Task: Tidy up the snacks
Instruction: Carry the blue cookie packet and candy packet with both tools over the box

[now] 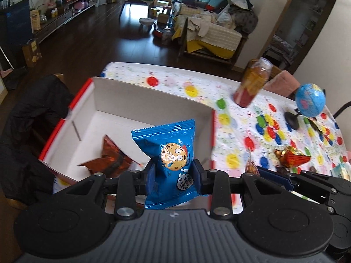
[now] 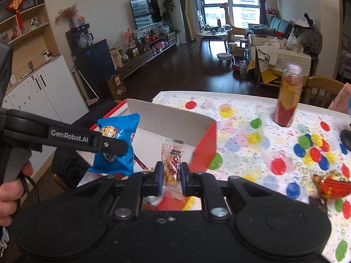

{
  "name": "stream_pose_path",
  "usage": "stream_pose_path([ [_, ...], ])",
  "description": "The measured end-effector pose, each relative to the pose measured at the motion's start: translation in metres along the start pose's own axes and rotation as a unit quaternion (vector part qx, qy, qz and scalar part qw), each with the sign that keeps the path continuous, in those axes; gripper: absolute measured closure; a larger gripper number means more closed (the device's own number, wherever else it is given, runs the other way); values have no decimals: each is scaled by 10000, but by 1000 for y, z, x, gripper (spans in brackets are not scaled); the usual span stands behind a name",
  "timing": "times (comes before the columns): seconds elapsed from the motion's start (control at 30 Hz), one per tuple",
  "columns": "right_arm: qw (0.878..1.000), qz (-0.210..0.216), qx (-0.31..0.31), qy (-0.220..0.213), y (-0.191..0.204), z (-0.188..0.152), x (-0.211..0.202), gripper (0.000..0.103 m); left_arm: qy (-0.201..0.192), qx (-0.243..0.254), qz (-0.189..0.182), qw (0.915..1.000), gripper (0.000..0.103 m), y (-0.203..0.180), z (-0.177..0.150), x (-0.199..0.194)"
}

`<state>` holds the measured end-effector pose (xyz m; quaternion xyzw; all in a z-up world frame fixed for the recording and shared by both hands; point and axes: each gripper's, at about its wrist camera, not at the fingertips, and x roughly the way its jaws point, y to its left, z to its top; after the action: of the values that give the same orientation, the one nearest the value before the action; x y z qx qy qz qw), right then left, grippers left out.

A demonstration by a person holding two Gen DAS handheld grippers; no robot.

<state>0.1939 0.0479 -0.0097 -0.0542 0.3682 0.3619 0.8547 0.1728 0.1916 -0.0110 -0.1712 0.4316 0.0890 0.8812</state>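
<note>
Two snacks are in hand at once: the left gripper (image 1: 173,171) is clenched on a blue cookie packet (image 1: 169,160), pinching it across its lower half so the top stands upright above the jaws, and the right gripper (image 2: 172,177) is clenched on a small clear-wrapped snack (image 2: 173,160) with orange pieces inside. Both hang near the white cardboard box (image 1: 140,100) with red outer walls, which sits at the left part of the worktop (image 1: 241,118); an orange-brown packet (image 1: 111,157) already lies on the box floor. The step in hand appears to be carrying both packets over the box and dropping them in. To do it well, each packet should be brought fully past the near wall and over bare box floor before the jaws let go, low enough that the light wrappers do not flutter or bounce out. Because the two grippers are close together, as the right wrist view shows, releasing one at a time would likely avoid a clash. On the right, well apart from the box, a red foil snack (image 1: 294,156) waits on the worktop, while the juice bottle (image 1: 252,83) and small globe (image 1: 309,100) stand farther back and should be kept clear of.
</note>
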Motion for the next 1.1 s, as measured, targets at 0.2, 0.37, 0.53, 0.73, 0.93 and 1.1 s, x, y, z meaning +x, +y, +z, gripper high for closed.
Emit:
stream_pose_path([
  [0.2, 9999, -84, -30, 122, 13, 9, 33, 89, 114, -48, 151, 9998, 69, 30, 11, 17],
  [0.37, 9995, -174, -12, 264, 19, 14, 57, 89, 228, -45, 231, 9995, 69, 49, 18, 32],
  [0.53, 9990, -206, -42, 401, 25, 17, 80, 89, 349, -45, 314, 9989, 69, 63, 22, 48],
  [0.73, 9978, -254, -62, 602, 29, 14, 102, 89, 538, -58, 402, 9977, 69, 75, 21, 66],
  [0.93, 9965, -221, 16, 809, 32, 6, 113, 88, 794, -16, 451, 9958, 69, 81, 15, 83],
  [1.1, 9954, -232, 9, 929, 37, 0, 117, 85, 849, 42, 500, 9951, 68, 81, 6, 91],
])
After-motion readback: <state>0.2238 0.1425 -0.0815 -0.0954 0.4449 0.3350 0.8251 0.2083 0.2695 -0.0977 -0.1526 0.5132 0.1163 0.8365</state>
